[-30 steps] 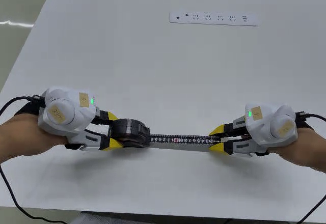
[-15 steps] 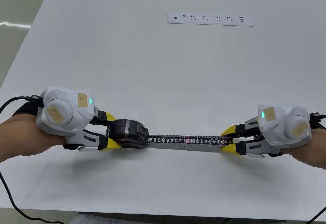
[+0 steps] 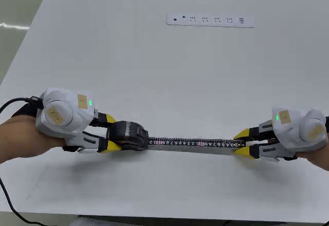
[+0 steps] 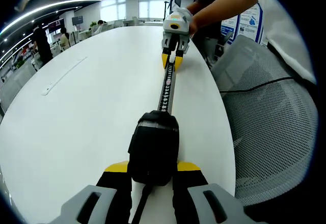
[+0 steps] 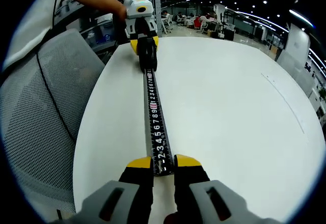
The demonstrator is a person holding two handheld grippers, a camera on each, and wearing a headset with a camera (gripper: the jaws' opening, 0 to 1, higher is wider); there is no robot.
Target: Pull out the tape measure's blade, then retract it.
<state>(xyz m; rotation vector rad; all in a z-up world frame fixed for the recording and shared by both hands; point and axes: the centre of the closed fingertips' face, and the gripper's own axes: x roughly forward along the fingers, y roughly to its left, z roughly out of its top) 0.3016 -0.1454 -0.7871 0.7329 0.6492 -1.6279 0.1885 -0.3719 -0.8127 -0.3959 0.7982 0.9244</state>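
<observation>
The black tape measure case (image 3: 128, 135) sits low over the white table near its front edge, clamped between the yellow-tipped jaws of my left gripper (image 3: 111, 132). In the left gripper view the case (image 4: 154, 146) fills the gap between the jaws of my left gripper (image 4: 153, 169). Its dark numbered blade (image 3: 193, 143) stretches right to my right gripper (image 3: 243, 142), which is shut on the blade's end. In the right gripper view the blade (image 5: 154, 117) runs from my right gripper (image 5: 163, 164) to the far case (image 5: 147, 50).
A white power strip (image 3: 210, 20) lies flat at the far side of the table (image 3: 154, 72). A grey mesh chair (image 4: 275, 127) stands beside the table's edge. Black cables trail from both grippers over the front edge.
My right gripper has moved further right with the blade's end, so more blade is out of the case. The left gripper and case have stayed put.
</observation>
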